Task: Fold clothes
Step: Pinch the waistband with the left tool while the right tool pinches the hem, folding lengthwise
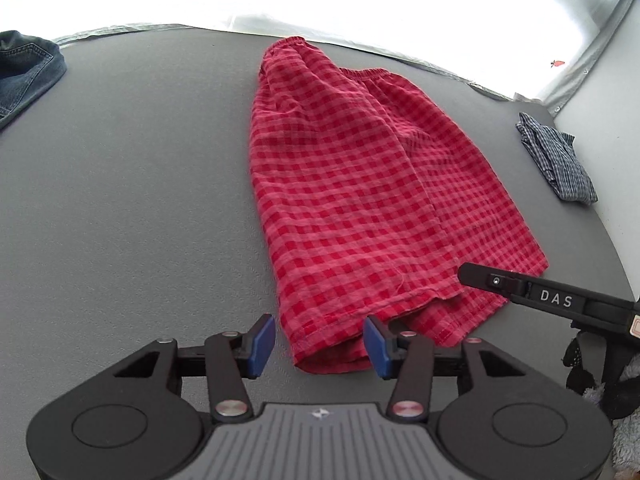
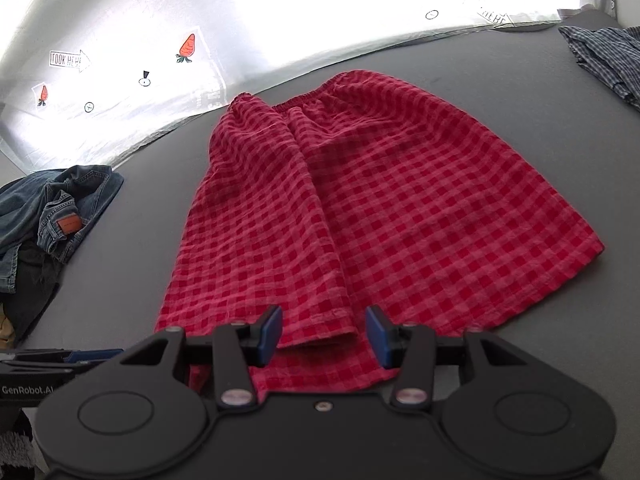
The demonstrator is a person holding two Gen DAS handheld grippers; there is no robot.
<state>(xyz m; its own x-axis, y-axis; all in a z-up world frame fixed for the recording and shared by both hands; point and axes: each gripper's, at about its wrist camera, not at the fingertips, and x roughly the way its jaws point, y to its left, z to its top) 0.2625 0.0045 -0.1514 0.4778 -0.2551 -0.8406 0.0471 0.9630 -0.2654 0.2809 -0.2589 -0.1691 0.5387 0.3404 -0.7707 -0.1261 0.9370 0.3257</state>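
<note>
- Two hand-held grippers show, and we hold one in each hand above the near end of a pair of red-and-pink checked cotton shorts [image 1: 352, 184] that lies flat on the grey counter [image 1: 132, 200].
- We see the shorts folded lengthwise, one leg laid over the other, the gathered elastic waistband at the far end and the stitched hems at the near end.
- Our left hand-held gripper [image 1: 319, 344] is released: its blue pads [image 1: 262, 344] stand wide apart, nothing between them, level with the near left corner of the shorts' hem.
- Our right hand-held gripper [image 2: 323, 334] is likewise released, its blue-padded fingers [image 2: 378, 338] spread above the near hem of the shorts; we cannot tell whether they touch the cloth.
- In the left wrist view, a black finger of the right hand-held gripper [image 1: 520, 288], lettered "DAS", reaches in over the near right corner of the shorts.
- A crumpled pair of blue denim jeans [image 2: 60, 216] with a brown leather patch lies on the counter well to the left of the shorts.
- A bunched blue-and-white checked shirt [image 1: 556, 160] sits well to the right of the shorts, at the counter's edge.
- Beyond the shorts' waistband hangs a bright white sheet [image 2: 132, 60] printed with small red strawberries, arrows and round marks.
</note>
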